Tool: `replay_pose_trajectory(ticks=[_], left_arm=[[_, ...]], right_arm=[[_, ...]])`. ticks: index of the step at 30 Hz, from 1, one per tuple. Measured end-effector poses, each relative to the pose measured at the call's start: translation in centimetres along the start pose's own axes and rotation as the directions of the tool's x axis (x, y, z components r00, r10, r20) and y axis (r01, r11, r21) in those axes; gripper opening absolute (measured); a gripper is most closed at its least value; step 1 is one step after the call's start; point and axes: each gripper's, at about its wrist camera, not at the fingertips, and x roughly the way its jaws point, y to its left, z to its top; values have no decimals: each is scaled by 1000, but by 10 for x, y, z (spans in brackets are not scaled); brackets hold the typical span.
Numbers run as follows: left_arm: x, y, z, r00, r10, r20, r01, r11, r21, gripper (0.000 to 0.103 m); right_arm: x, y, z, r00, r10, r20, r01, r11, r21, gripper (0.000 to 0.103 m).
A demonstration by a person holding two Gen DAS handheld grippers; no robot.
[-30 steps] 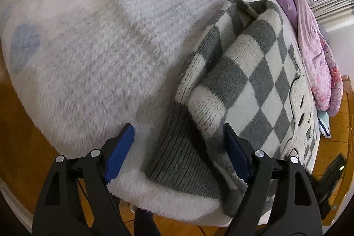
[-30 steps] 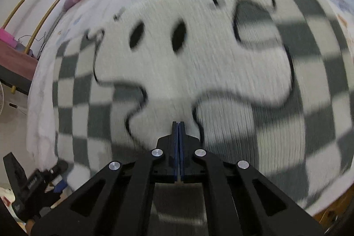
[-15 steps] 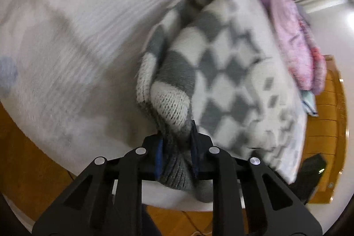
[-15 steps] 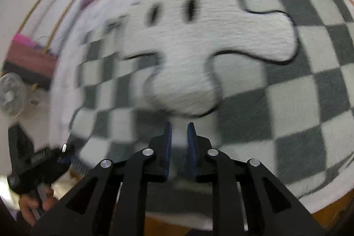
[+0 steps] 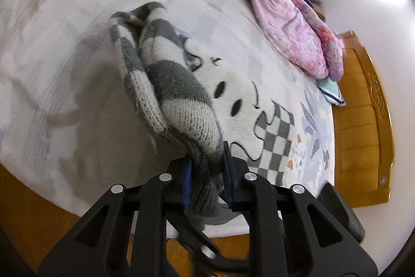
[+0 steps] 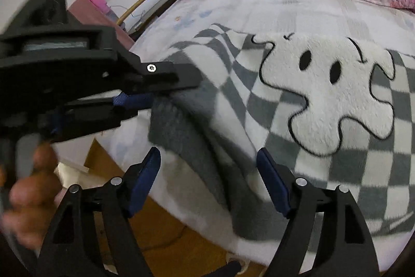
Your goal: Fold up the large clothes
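While I look through both wrist cameras, the biggest thing is the wide bed with a pale printed sheet (image 5: 64,48), and a heap of purple and pink quilts (image 5: 285,17) lies along its far side. On the sheet, near the front edge, lies the grey and white checked knit sweater with a white cartoon figure (image 6: 324,95). Its body is spread flat, and its grey ribbed hem (image 6: 186,136) runs along the bed edge.

My left gripper (image 5: 206,170) has its blue pads pressed on a bunched sleeve or corner of this sweater, and the fabric rises from the bed into the jaws. In the right view I see the same gripper from the side, gripping just beside the ribbed hem.

My right gripper (image 6: 208,181) has its fingers spread wide and holds nothing. The hem lies directly in front of them, between the two blue pads (image 6: 272,186) but a little farther away. I judge the right one is now the nearer free tool for this hem. The hem's long axis runs across the gap, so a short push forward should bring it between the pads.
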Motion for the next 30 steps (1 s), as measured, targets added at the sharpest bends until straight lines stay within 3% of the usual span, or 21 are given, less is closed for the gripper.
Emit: replay_pose_trajectory(ticks=[4,6,8,11,13,16,19,20,21,24,26,28,30], left_arm=[[3,-23,-2,1000,2,13,-2,998,56,19],[7,-35,-2,1000,-12,11,11,997,70,19],[11,-47,-2,1000,-5,14,4,996,90,19],[15,-61,0,1000,5,18,-7,995,104,22],[15,-67,0,999,-50,18,49,995,81,27],[11,-81,-2,990,-138,40,133,986,102,42],[11,-81,-2,985,-151,81,145,987,71,46],[14,-80,-1,987,-136,82,131,990,56,47],[21,-77,-1,992,-103,69,100,994,46,47],[43,-74,-6,999,-36,40,34,998,43,47],[65,-74,-13,999,-29,-17,29,998,51,47],[88,-77,-22,998,11,-67,-7,998,63,57],[108,-80,-33,994,15,-109,-6,997,77,58]], right_arm=[[10,-20,14,999,-20,44,18,998,67,74],[6,-32,18,997,26,77,-37,989,141,60],[1,-39,22,995,58,86,-74,979,191,33],[-8,-59,24,992,77,104,-104,950,294,22],[-22,-78,24,987,71,143,-122,914,386,19],[-49,-115,12,969,82,234,-202,810,550,18],[-76,-151,-3,944,77,321,-277,712,645,18],[-83,-162,-8,931,81,356,-315,671,671,18],[-93,-178,-19,912,80,403,-366,604,708,18],[-119,-209,-51,873,18,487,-438,467,768,18],[-139,-227,-76,863,-59,502,-437,413,799,18],[-153,-240,-97,861,-123,493,-422,367,829,18],[-166,-256,-121,860,-172,480,-417,305,856,18]])
